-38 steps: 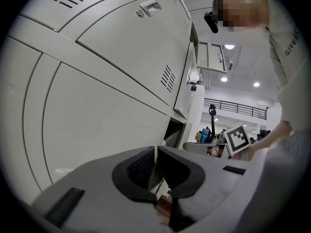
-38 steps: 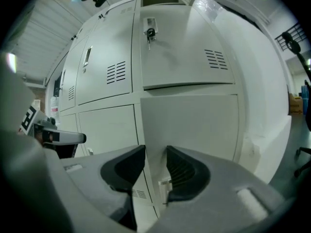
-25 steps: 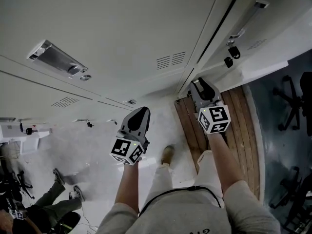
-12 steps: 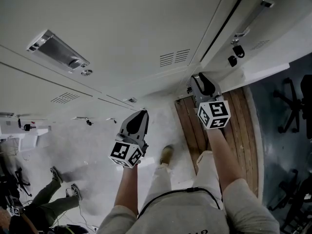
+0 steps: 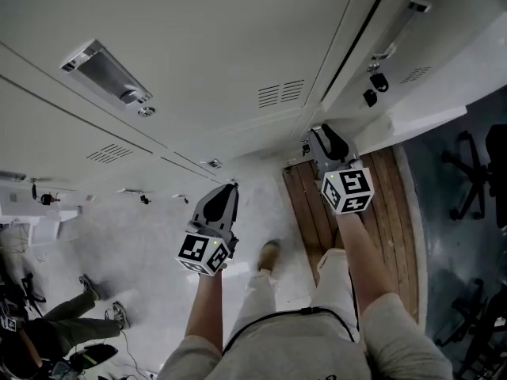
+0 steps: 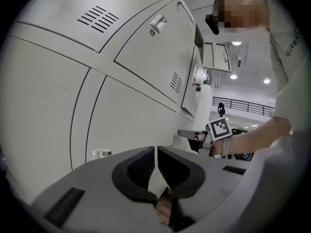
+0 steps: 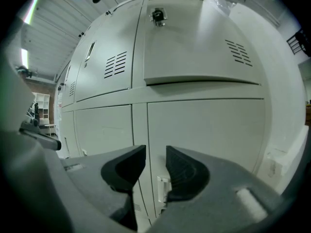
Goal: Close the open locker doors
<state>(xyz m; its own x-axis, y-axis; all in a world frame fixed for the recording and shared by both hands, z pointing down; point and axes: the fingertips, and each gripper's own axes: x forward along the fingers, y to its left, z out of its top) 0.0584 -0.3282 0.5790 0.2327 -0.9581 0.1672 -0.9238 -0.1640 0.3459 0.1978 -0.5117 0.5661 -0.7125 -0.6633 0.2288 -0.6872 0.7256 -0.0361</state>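
Note:
A grey locker door [image 5: 416, 58] at the upper right stands ajar, with a dark gap along its left edge and keys [image 5: 371, 92] hanging from its lock. In the right gripper view the same door [image 7: 204, 42] sticks out above a lower closed door, keys [image 7: 157, 14] at its top. My right gripper [image 5: 319, 131] [image 7: 155, 154] points at the lockers just below this door. It is open, its jaws have just closed slightly, and nothing is between them. My left gripper [image 5: 228, 187] [image 6: 155, 150] is shut and empty, held short of the closed lockers [image 5: 198, 62].
A wooden plank platform [image 5: 380, 204] lies under the right arm. Office chairs [image 5: 475, 172] stand at the far right. A person's legs [image 5: 55, 327] show at the lower left. Another open door [image 5: 36, 212] with keys juts out at the far left.
The left gripper has drifted slightly toward me. The right gripper has kept its place. The legs at the lower left have shifted down and left in the view.

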